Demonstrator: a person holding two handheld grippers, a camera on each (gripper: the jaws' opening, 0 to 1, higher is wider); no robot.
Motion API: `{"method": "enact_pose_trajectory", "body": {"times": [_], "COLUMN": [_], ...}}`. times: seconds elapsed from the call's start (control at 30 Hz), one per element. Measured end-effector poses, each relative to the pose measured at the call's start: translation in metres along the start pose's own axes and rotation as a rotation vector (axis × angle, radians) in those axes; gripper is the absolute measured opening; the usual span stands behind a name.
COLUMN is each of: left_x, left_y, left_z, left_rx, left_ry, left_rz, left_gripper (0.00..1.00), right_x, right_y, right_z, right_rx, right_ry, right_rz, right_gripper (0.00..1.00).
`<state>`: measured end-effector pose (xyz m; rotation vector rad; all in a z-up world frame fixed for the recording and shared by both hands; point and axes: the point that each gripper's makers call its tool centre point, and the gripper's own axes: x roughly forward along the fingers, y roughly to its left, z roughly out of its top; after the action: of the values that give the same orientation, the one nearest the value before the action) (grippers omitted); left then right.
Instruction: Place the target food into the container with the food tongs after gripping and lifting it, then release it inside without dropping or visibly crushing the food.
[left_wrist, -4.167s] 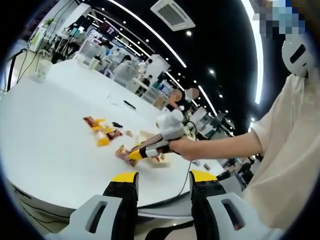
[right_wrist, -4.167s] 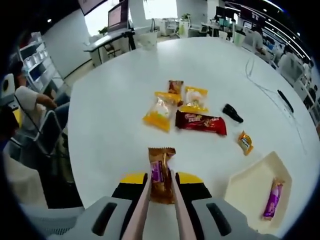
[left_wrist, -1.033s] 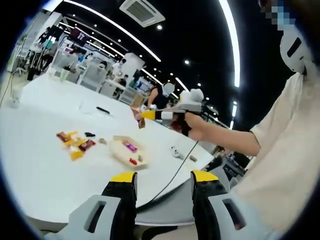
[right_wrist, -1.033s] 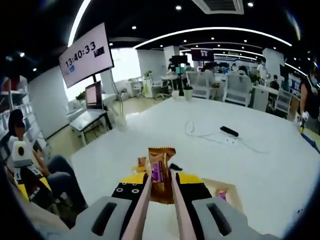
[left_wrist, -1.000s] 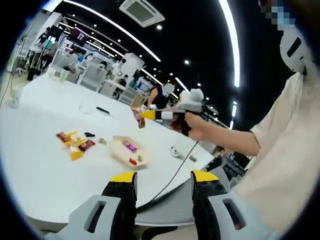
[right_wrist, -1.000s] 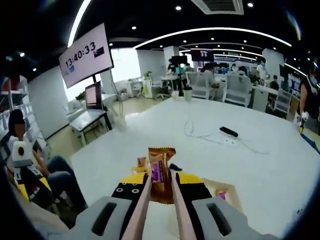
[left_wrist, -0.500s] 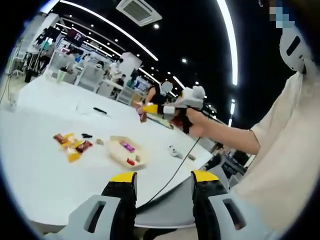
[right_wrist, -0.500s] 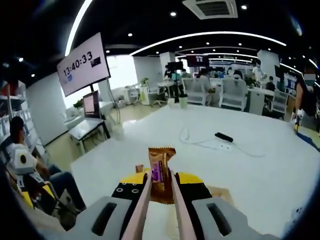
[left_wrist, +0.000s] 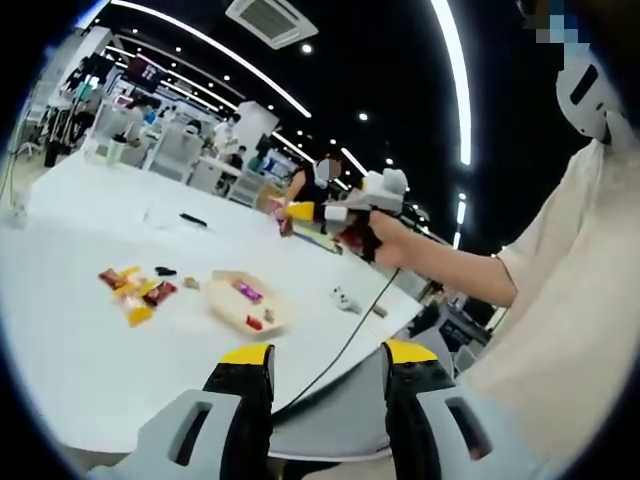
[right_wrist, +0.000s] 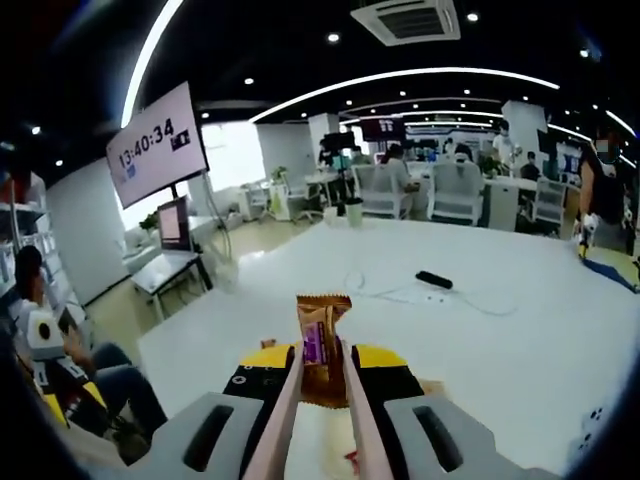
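The surface (left_wrist: 80, 340) lies bare near the tray (left_wrist: 228, 308). Loose snack packets (left_wrist: 130, 290) crowd its left; a cable (left_wrist: 345, 340) trails right.

Place: open-plan office
Signs: rows of office chairs (right_wrist: 455, 190) at desks, wall clock screen (right_wrist: 158, 145), ceiling air vent (right_wrist: 400, 20), strip lights (left_wrist: 455, 80), large white surface (right_wrist: 520, 310)

Brown snack packet (right_wrist: 321, 345) upright between pink tongs (right_wrist: 283, 420); cream container (left_wrist: 236, 303) on table.
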<state>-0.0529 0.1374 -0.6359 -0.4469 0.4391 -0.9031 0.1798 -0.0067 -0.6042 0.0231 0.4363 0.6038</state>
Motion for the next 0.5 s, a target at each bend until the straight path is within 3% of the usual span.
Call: {"method": "enact_pose_trajectory", "body": {"times": [0.5], "left_x": [0.006], "left_y": [-0.003], "left_z": [0.000], "left_rx": [0.008], "left_ry": [0.006], "left_rz": [-0.011], "left_gripper": [0.42], "right_x": [-0.013], "right_y": [-0.019], "right_z": [0.003], "right_rx": [0.002], "right_ry": [-0.016], "right_rz": [-0.038], "right_gripper": [0.21]}}
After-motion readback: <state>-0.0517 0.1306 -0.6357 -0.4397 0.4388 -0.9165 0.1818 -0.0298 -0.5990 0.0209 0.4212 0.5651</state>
